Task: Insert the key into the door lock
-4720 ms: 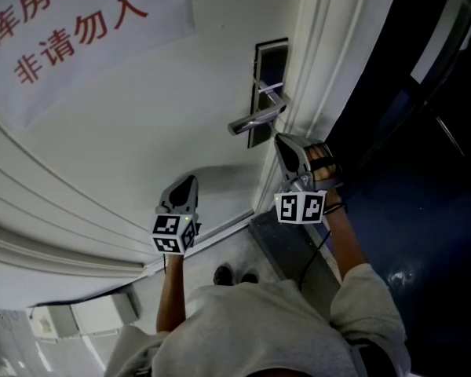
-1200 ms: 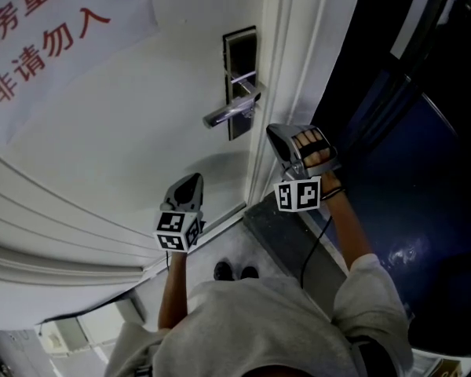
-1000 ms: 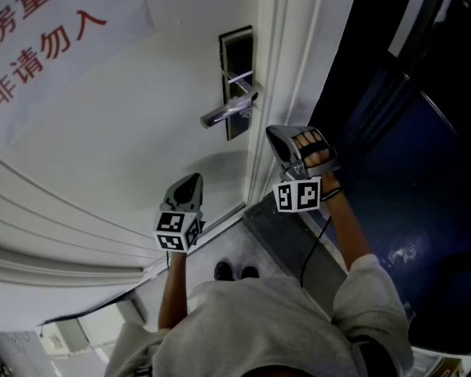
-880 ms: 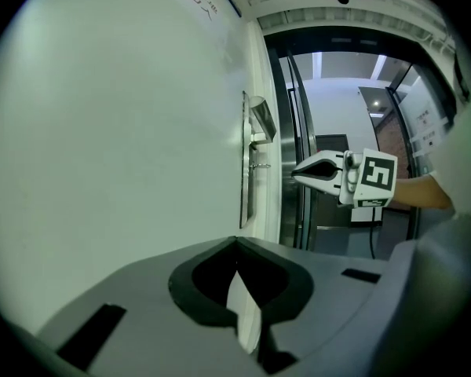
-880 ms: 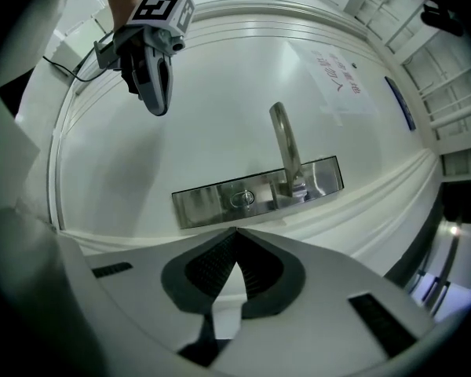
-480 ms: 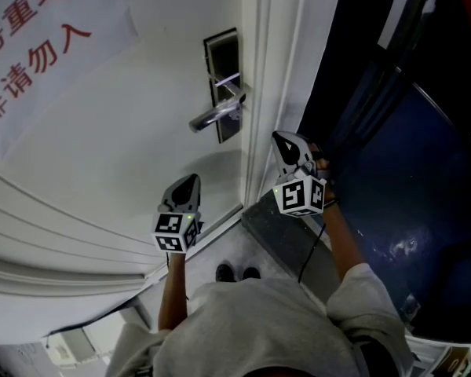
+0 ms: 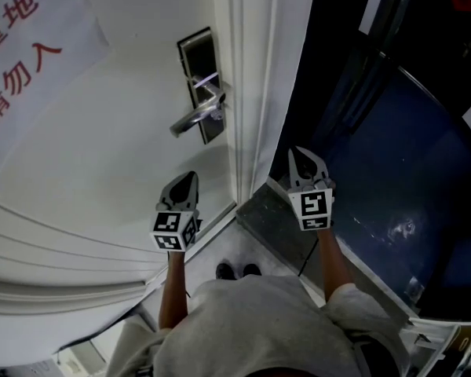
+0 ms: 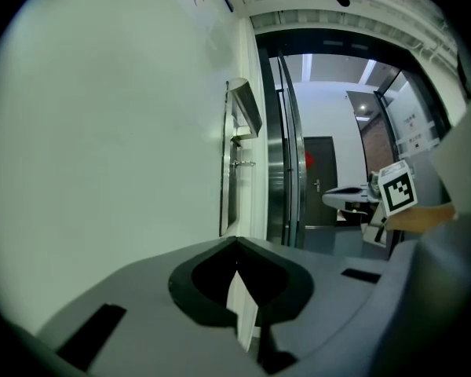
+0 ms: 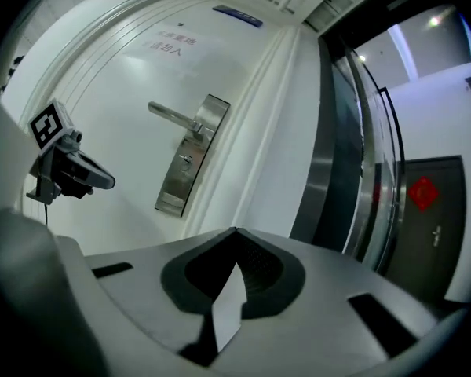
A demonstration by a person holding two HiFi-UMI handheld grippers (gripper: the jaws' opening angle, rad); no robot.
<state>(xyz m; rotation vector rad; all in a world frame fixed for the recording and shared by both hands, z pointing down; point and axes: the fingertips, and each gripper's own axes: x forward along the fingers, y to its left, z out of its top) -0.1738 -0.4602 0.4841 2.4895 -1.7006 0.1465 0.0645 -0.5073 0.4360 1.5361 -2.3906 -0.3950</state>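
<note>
The left gripper [image 8: 237, 243] had its fingers pinched together at the tips, with nothing showing between them; it hung close to the door [image 7: 125, 155], below the handle [image 7: 192, 120], though I couldn't tell whether it touched the panel; the right gripper [image 9: 235, 232] was closed just as tightly and held nothing, out past the door's edge, in front of the dark doorway; the lock [image 9: 187, 160] sat in the steel plate [image 7: 196, 57] under the handle, well apart from both grippers; the key I couldn't make out in any view.
</note>
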